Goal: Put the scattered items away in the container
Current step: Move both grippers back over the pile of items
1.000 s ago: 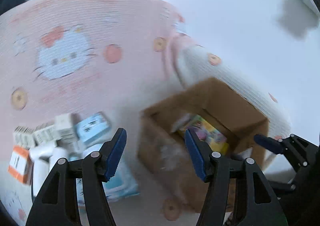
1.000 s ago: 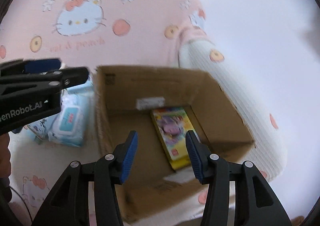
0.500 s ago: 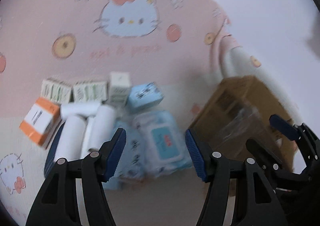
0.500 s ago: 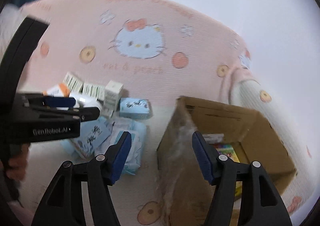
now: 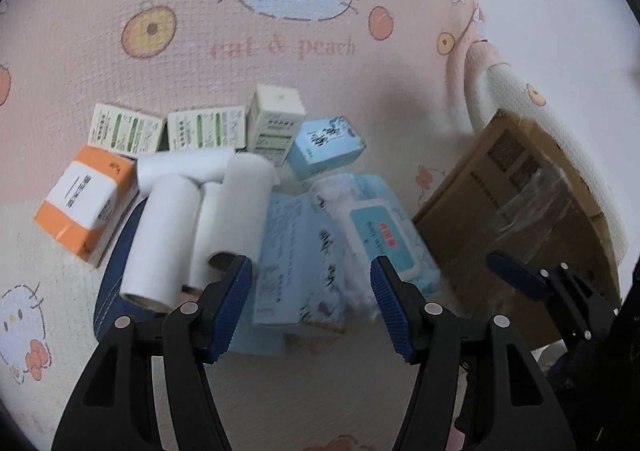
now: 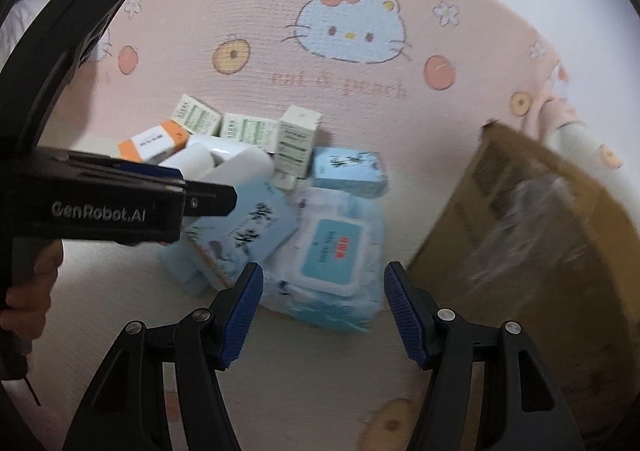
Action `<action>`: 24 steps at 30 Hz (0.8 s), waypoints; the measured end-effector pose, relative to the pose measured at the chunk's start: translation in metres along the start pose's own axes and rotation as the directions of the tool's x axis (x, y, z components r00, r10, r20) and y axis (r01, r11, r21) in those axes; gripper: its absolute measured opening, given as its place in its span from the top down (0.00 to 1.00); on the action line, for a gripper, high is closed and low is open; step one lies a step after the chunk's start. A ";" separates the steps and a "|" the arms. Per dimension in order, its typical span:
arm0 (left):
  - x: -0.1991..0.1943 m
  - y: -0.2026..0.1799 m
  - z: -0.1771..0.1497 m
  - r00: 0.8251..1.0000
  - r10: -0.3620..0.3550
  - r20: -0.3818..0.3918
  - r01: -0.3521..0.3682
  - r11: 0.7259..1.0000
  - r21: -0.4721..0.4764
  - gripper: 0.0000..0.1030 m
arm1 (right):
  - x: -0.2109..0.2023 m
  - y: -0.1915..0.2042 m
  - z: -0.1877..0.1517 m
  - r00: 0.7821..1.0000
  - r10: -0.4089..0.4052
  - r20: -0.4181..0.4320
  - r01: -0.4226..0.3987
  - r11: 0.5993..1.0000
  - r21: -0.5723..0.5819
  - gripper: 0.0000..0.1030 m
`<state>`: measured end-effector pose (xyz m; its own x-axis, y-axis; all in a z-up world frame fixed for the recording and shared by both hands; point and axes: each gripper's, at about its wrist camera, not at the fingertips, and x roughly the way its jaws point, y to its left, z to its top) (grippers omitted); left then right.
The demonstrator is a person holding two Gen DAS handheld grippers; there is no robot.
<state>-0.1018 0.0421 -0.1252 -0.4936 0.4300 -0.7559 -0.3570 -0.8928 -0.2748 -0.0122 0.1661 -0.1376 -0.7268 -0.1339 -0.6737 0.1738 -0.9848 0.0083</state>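
A pile of items lies on the pink blanket: a wet-wipes pack (image 5: 376, 231) (image 6: 332, 251), a light blue tissue pack (image 5: 296, 251) (image 6: 244, 235), white rolls (image 5: 168, 227), a small blue box (image 5: 324, 145) (image 6: 348, 171), several white-green boxes (image 5: 204, 127) and an orange box (image 5: 86, 197) (image 6: 154, 141). The cardboard box (image 5: 520, 219) (image 6: 532, 227) stands to the right. My left gripper (image 5: 312, 307) is open and empty, just short of the tissue pack. My right gripper (image 6: 324, 311) is open and empty, just short of the wipes pack.
The pink Hello Kitty blanket (image 5: 280, 43) covers the surface. A white wall lies beyond the box at the upper right. A dark blue flat item (image 5: 116, 251) lies under the rolls. The left gripper's body (image 6: 100, 203) crosses the right wrist view at left.
Both grippers have swung left from above the cardboard box to the pile of items and come closer to it. Both stay open and empty.
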 end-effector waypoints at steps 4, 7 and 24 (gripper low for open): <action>-0.001 0.019 -0.009 1.000 0.000 -0.021 -0.001 0.999 -0.049 0.36 | 0.013 0.009 -0.007 1.000 0.030 0.004 -0.030 1.000 0.008 0.41; -0.001 0.029 -0.013 0.999 -0.022 -0.034 0.018 0.995 -0.096 0.37 | 0.024 0.014 -0.013 0.999 0.040 -0.007 -0.040 0.999 0.021 0.41; 0.015 0.003 -0.016 0.998 -0.008 -0.068 0.010 0.999 0.030 0.73 | 0.055 0.011 -0.029 0.981 0.177 -0.083 -0.164 0.976 0.142 0.83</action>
<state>-0.0973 0.0440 -0.1466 -0.4358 0.4273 -0.7922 -0.3858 -0.8838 -0.2645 -0.0311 0.1512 -0.1962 -0.6268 -0.2963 -0.7206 0.1947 -0.9551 0.2233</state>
